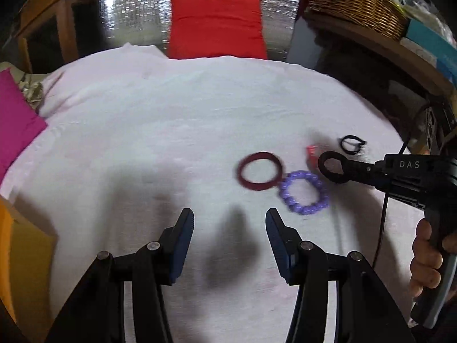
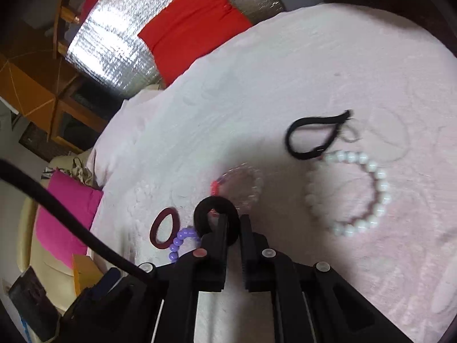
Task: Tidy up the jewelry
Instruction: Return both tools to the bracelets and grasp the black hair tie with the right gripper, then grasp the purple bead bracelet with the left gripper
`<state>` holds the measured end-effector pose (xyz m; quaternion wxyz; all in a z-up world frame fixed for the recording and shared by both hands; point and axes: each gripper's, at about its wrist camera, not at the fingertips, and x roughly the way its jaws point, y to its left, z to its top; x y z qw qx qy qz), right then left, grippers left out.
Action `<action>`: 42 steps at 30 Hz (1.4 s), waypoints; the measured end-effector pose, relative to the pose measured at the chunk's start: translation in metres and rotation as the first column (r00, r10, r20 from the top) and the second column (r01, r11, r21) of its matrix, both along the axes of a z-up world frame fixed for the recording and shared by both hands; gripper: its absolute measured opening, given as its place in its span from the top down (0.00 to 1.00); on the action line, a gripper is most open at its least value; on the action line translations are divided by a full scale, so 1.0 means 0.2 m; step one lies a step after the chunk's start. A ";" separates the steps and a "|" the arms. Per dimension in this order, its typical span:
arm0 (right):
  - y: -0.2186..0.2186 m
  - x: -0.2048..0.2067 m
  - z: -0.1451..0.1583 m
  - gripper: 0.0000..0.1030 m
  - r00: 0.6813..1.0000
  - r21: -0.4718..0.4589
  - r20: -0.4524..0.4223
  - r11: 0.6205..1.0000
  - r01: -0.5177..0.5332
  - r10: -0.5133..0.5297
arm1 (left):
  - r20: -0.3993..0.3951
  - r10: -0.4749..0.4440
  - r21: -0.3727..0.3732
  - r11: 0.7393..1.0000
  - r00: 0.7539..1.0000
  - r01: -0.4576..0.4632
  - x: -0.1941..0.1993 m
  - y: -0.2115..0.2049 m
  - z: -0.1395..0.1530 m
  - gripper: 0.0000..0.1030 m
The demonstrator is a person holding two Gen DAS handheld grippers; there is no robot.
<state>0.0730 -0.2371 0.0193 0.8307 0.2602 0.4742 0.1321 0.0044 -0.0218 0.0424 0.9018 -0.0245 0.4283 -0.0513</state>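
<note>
My right gripper (image 2: 233, 223) is shut on a thick black hair tie (image 2: 215, 218) and holds it above the white cloth; it also shows in the left wrist view (image 1: 332, 170). Below it lie a maroon ring band (image 1: 260, 170) and a purple bead bracelet (image 1: 304, 196), touching each other. A clear bead bracelet with a red piece (image 2: 241, 184), a white pearl bracelet (image 2: 360, 194) and a thin black elastic loop (image 2: 314, 134) lie further right. My left gripper (image 1: 230, 223) is open and empty, hovering above bare cloth, left of the maroon band.
A white cloth (image 1: 142, 131) covers the table. A red cushion (image 1: 217, 25) leans on a silver foil panel behind. A pink fabric (image 1: 14, 120) lies at the left edge, a wicker basket (image 1: 357, 0) at the back right.
</note>
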 end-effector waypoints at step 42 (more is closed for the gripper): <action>-0.15 -0.17 0.03 0.91 1.000 0.008 -0.019 1.000 -0.025 0.025 | -0.072 0.022 -0.111 0.993 0.997 -0.030 0.02 -0.04 -0.10 0.91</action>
